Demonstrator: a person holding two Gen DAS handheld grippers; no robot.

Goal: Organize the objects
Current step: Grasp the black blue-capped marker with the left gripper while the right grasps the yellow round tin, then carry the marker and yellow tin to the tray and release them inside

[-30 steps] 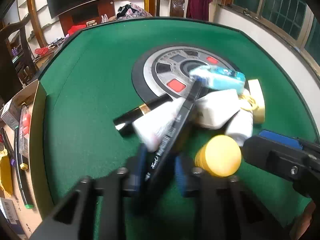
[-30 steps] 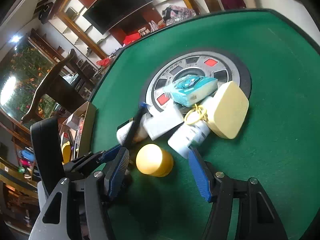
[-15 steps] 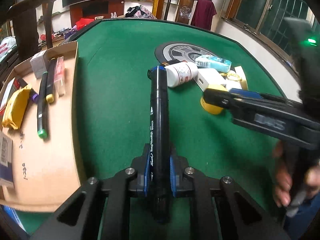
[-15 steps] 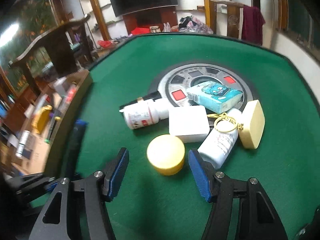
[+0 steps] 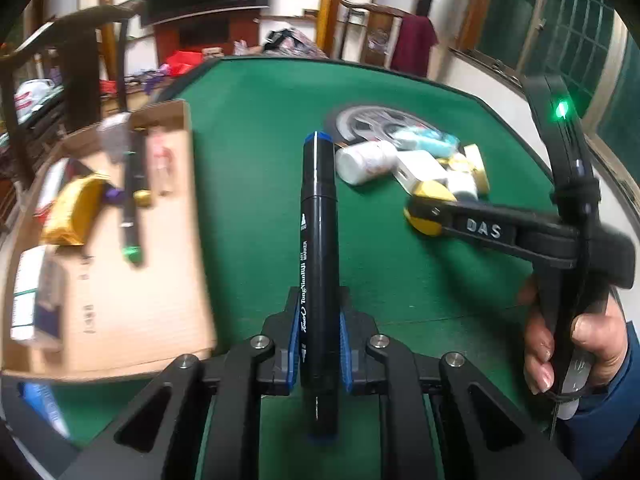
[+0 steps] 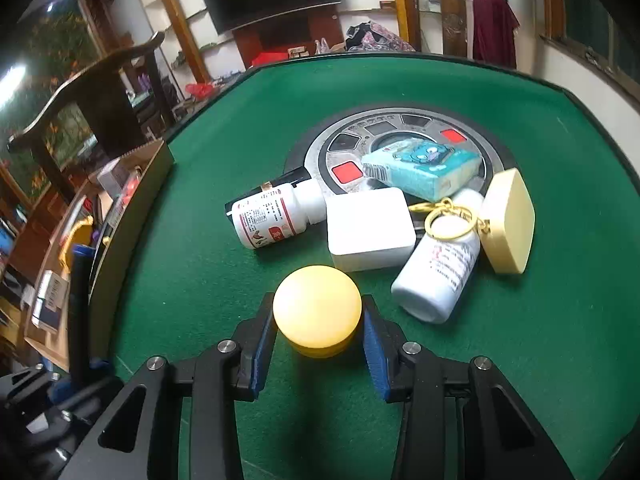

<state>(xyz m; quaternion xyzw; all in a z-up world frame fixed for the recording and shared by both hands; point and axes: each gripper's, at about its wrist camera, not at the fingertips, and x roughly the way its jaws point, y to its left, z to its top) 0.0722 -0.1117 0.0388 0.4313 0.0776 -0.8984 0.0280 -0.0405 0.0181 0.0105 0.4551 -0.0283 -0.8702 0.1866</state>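
My left gripper [image 5: 318,344] is shut on a black marker [image 5: 318,240] with a blue cap, which points forward over the green felt beside the cardboard box [image 5: 120,280]. In the right wrist view the marker [image 6: 80,300] stands at the far left. The jaws of my right gripper [image 6: 317,314] are closing around a round yellow jar [image 6: 316,300], and the blue pads [image 6: 260,348] touch its sides. The jar stands on the felt at the near edge of the pile. The left wrist view shows the right gripper [image 5: 424,216] over the jar [image 5: 434,191], with a person's hand [image 5: 576,340] on its handle.
Behind the jar lie a white pill bottle [image 6: 276,220], a white box [image 6: 370,228], a second bottle [image 6: 440,276], a teal tissue pack [image 6: 424,168] and a cream case on a gold ring [image 6: 508,224]. A grey round panel [image 6: 348,148] sits mid-table. The box holds pens and packets.
My left gripper has carried the marker left, away from the pile and toward the cardboard box. My right gripper has come down around the yellow jar and its jaws have narrowed.
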